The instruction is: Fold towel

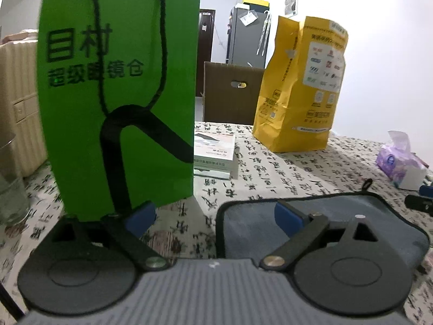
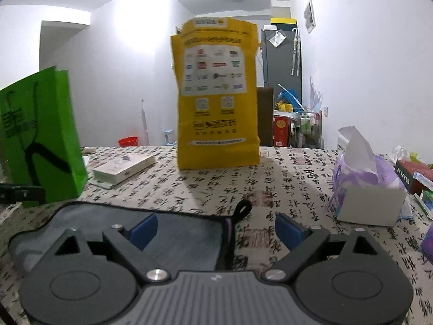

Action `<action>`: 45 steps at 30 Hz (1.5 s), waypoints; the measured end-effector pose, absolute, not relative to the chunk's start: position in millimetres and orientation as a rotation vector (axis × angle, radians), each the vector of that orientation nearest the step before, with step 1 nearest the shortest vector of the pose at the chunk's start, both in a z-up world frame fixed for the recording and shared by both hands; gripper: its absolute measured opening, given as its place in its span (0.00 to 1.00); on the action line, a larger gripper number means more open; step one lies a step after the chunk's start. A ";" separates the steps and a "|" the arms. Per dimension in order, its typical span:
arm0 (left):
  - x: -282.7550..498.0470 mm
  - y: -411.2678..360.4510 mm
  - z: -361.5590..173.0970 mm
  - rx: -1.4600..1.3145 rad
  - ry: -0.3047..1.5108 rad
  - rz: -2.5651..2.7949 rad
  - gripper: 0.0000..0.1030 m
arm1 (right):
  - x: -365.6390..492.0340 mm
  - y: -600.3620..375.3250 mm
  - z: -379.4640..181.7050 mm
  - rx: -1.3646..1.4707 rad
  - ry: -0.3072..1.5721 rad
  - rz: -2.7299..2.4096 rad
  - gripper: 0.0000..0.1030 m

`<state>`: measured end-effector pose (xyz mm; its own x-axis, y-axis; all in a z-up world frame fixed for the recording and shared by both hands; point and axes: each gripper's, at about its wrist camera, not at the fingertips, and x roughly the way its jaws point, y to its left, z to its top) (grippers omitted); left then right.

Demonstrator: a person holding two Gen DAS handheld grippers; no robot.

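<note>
A grey towel (image 1: pixel 338 216) with a black hem lies flat on the calligraphy-print tablecloth (image 1: pixel 270 168). My left gripper (image 1: pixel 215 220) is open and empty, straddling the towel's left edge; its right finger is over the cloth. In the right wrist view the towel (image 2: pixel 176 233) lies low left, its hanging loop (image 2: pixel 241 208) at the far right corner. My right gripper (image 2: pixel 216 228) is open and empty, straddling the towel's right edge near that corner. Its tip shows in the left wrist view at far right (image 1: pixel 419 201).
A green paper bag (image 1: pixel 119 103) stands just ahead of my left gripper. A yellow paper bag (image 2: pixel 216 94) stands at the table's back. A small white box (image 2: pixel 124 169) lies between them. A tissue pack (image 2: pixel 365 181) sits right. A glass (image 1: pixel 10 184) stands far left.
</note>
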<state>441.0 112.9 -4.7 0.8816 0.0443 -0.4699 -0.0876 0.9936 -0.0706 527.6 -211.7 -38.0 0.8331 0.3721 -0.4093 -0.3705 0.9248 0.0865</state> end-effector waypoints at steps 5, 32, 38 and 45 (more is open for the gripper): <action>414.4 113.7 -8.0 -0.124 0.501 0.079 0.94 | 506.5 -207.7 -37.2 -0.014 0.429 0.388 0.92; 283.6 82.0 -6.6 -0.049 0.447 0.011 0.96 | 359.4 -225.0 -35.6 0.007 0.411 0.372 0.94; 249.8 80.4 -4.4 -0.033 0.409 0.006 0.97 | 334.8 -227.4 -32.3 0.017 0.405 0.363 0.94; 196.7 72.2 4.2 -0.013 0.340 0.018 0.98 | 291.4 -218.5 -20.1 -0.098 0.380 0.343 0.94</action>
